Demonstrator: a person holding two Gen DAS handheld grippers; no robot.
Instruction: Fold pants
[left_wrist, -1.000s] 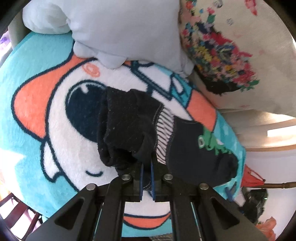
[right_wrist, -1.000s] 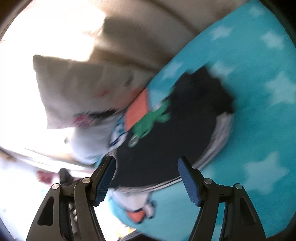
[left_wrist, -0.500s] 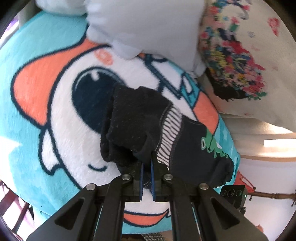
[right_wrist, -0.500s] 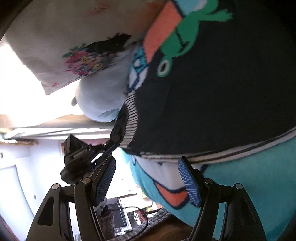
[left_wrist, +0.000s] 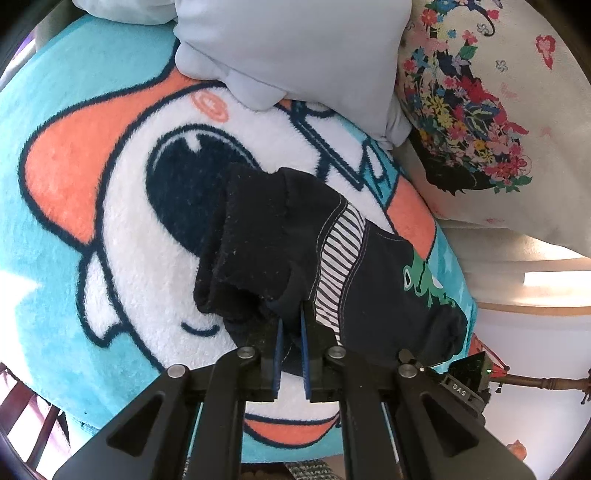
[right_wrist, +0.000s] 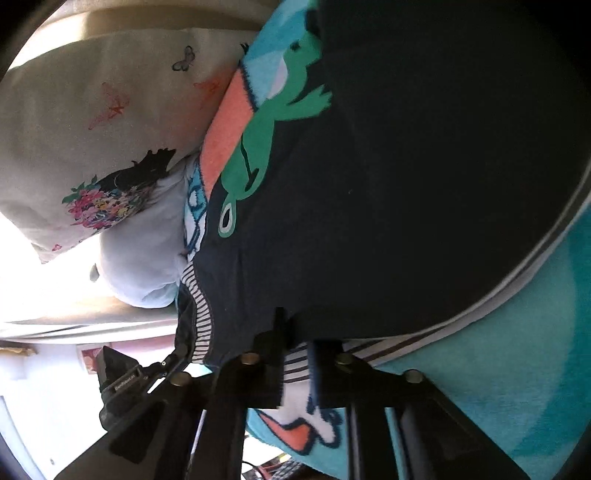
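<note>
Small dark navy pants (left_wrist: 373, 280) with a green frog print and a striped waistband lie on a turquoise cartoon blanket (left_wrist: 92, 229). My left gripper (left_wrist: 290, 325) is shut on the pants' bunched near edge, beside the striped band. In the right wrist view the pants (right_wrist: 406, 166) fill most of the frame. My right gripper (right_wrist: 297, 343) is shut on their striped waistband edge. The other gripper shows at the lower left of that view (right_wrist: 122, 380).
A pale blue pillow (left_wrist: 295, 48) lies on the blanket's far side. A cream floral cushion (left_wrist: 491, 110) leans at the right. A beige sofa edge (left_wrist: 517, 266) and a wooden furniture leg (left_wrist: 535, 380) are at the right.
My right gripper moved in to the pants' waistband and went from wide open to shut on it. My left gripper stayed shut on the pants and shifted slightly.
</note>
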